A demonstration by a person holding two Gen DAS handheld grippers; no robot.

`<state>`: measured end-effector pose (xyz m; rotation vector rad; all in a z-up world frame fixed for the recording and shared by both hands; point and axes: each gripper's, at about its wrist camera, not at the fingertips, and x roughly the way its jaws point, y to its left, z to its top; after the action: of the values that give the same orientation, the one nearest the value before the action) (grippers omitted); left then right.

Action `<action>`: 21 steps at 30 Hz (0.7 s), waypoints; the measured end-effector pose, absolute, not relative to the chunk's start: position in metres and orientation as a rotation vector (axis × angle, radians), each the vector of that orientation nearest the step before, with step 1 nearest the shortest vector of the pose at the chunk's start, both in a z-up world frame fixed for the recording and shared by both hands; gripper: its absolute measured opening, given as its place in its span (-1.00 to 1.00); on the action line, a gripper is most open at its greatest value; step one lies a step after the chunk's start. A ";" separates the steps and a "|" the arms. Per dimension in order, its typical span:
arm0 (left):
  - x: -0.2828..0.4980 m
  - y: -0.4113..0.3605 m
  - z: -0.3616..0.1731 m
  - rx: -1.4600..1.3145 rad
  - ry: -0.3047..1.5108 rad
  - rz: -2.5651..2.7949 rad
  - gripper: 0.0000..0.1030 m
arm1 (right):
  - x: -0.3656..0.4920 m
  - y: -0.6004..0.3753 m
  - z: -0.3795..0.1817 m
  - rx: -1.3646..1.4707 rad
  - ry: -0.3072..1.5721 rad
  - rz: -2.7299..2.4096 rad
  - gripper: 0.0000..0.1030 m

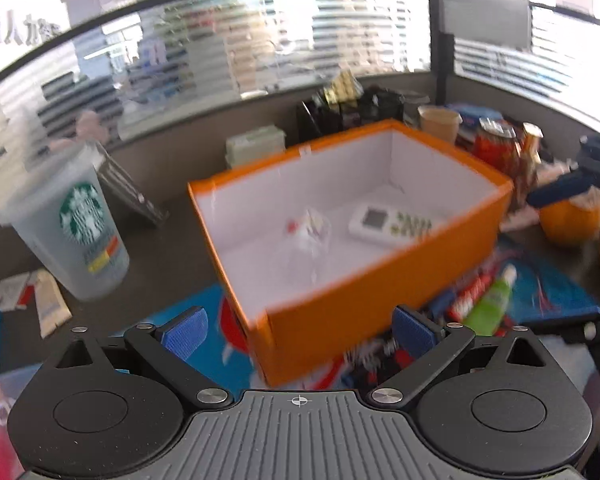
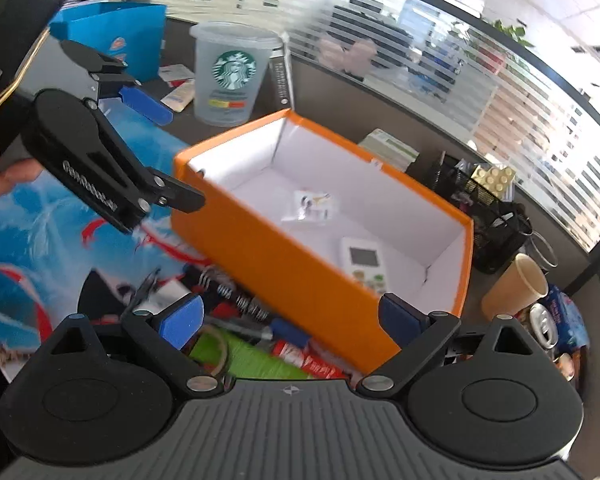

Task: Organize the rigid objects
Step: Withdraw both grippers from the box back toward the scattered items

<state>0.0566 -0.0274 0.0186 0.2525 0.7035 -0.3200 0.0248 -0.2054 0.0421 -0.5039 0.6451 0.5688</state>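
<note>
Jaws on my left gripper [image 1: 300, 332] and right gripper [image 2: 290, 318] are standing wide, gripping nothing. Remote [image 1: 390, 224] is lying inside the orange box [image 1: 340, 312].

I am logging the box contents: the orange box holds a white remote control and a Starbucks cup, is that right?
Not quite: the Starbucks cup stands outside the orange box, on the desk. The box holds the white remote control and a small clear packet, as the right wrist view shows.
</note>
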 end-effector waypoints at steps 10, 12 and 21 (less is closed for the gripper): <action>0.027 -0.024 -0.018 0.247 0.704 -0.352 0.94 | -0.001 -0.216 -0.031 -0.628 0.561 0.666 0.83; 0.022 -0.018 -0.020 0.218 0.699 -0.334 0.94 | -0.012 -0.212 -0.037 -0.549 0.551 0.689 0.83; 0.009 0.015 -0.032 0.117 0.721 -0.189 0.94 | -0.034 -0.194 -0.057 -0.118 0.644 0.583 0.63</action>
<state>0.0092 0.0147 -0.0318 0.1167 0.7209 -0.1894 -0.0342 -0.1938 -0.0571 -0.1175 0.6436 0.5833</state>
